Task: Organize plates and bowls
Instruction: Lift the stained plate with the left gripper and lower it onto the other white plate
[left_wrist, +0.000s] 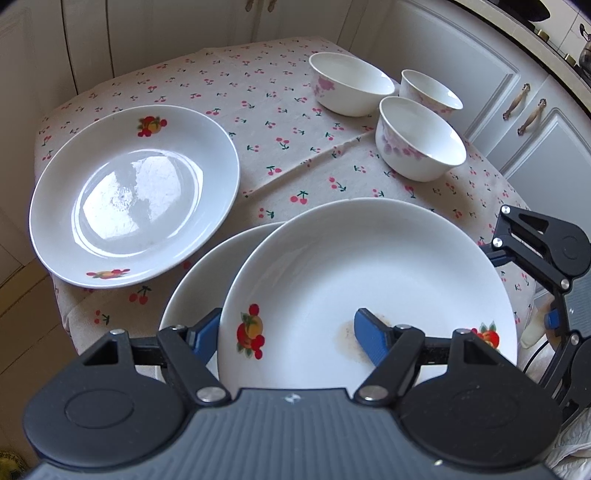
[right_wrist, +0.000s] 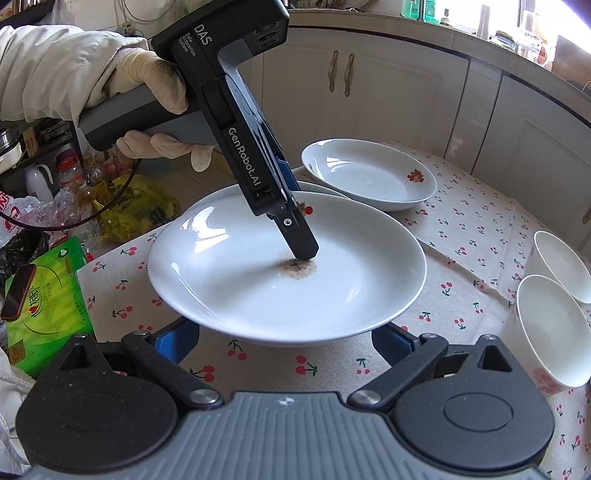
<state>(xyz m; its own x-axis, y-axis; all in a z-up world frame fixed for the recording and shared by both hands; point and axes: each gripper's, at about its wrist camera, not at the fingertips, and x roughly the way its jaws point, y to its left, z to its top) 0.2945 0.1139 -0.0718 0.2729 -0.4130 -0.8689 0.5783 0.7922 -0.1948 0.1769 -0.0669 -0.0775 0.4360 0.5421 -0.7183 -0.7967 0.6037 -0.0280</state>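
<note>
While three bowls (left_wrist: 421, 142) crowd the upper right, my left claw (left_wrist: 291, 332) clamps the stained plate's (left_wrist: 369, 266) rim at centre, tilted over another plate (left_wrist: 192, 280); my right claw (right_wrist: 284, 341) gapes wide beneath.

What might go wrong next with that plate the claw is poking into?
1. The left claw has one finger inside the top plate and one outside its rim. If that hold is loose, the plate may slide onto the lower plate and chip.
2. The stain could soil whatever gets stacked on it.
</note>
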